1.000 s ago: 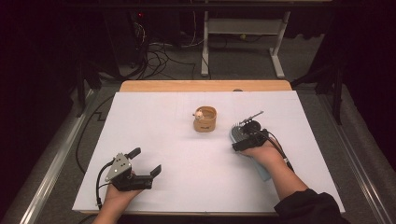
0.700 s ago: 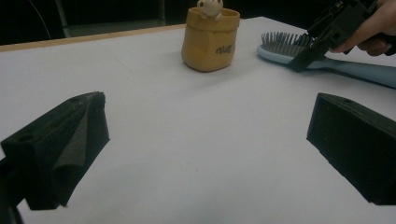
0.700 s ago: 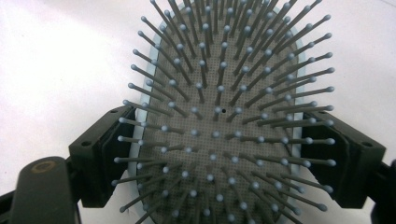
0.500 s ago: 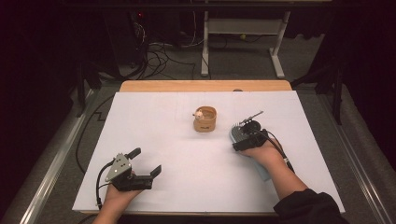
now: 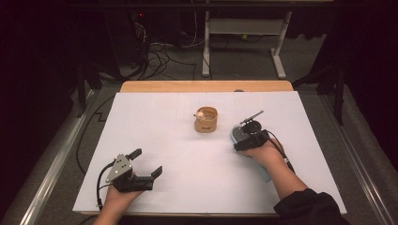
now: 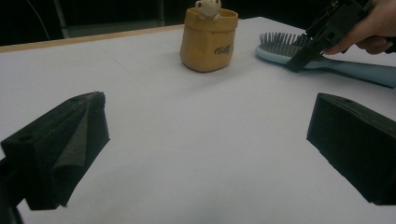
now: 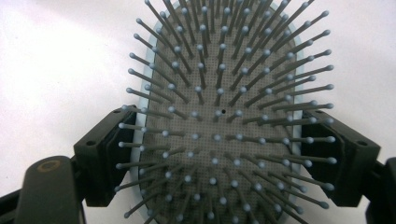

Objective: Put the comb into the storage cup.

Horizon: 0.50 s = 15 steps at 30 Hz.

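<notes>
- Hairbrush [image 5: 240, 132] is lying bristles-up on the white table [image 5: 155, 122], just right of the small tan pot [image 5: 206, 120] with a little figure peeking over its rim.
- Right gripper [image 7: 219, 154] is straddling the brush head, one jaw at each edge; the jaws have just been closing, the left one is looking tight against the pale blue rim, and I cannot tell whether the right one is pressing yet.
- Left gripper [image 5: 149, 163] is resting near the front edge, well apart from the brush, jaws spread wide around nothing.
- Slipping is looking like the main risk: the rim is smooth and curved, so a squeeze on bristles rather than rim could let the head twist out.
- Tipping is another: the long handle is trailing back under the hand, and lifting from the head alone might swing it down.
- Knocking the pot is also possible, since it is standing so near.
</notes>
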### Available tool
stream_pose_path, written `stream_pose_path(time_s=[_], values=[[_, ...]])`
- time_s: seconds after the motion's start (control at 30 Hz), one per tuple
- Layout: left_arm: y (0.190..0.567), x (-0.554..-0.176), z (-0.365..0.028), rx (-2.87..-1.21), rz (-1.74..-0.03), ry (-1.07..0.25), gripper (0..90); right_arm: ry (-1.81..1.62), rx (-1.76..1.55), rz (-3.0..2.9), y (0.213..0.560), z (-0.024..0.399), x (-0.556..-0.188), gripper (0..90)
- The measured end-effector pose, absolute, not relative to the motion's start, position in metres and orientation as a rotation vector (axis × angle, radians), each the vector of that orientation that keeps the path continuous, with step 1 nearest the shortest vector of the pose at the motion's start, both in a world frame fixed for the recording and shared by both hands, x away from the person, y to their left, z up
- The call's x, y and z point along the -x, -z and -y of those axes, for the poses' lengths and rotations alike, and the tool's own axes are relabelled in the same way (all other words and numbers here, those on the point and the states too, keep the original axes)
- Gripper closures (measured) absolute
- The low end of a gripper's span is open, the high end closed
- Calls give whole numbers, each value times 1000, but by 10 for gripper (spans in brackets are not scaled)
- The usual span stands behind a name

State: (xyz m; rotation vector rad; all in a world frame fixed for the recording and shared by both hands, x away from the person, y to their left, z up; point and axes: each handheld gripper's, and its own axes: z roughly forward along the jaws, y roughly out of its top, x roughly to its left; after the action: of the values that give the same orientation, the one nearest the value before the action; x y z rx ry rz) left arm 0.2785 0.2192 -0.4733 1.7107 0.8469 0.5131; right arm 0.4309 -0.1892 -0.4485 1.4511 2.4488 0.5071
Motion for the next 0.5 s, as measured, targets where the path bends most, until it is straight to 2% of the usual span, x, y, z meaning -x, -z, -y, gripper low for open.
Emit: stream_pose_path(time_s=[0.5], values=[[473, -279, -220, -1710, -848, -511, 1, -497, -1436, -2454, 446, 189, -430, 202]])
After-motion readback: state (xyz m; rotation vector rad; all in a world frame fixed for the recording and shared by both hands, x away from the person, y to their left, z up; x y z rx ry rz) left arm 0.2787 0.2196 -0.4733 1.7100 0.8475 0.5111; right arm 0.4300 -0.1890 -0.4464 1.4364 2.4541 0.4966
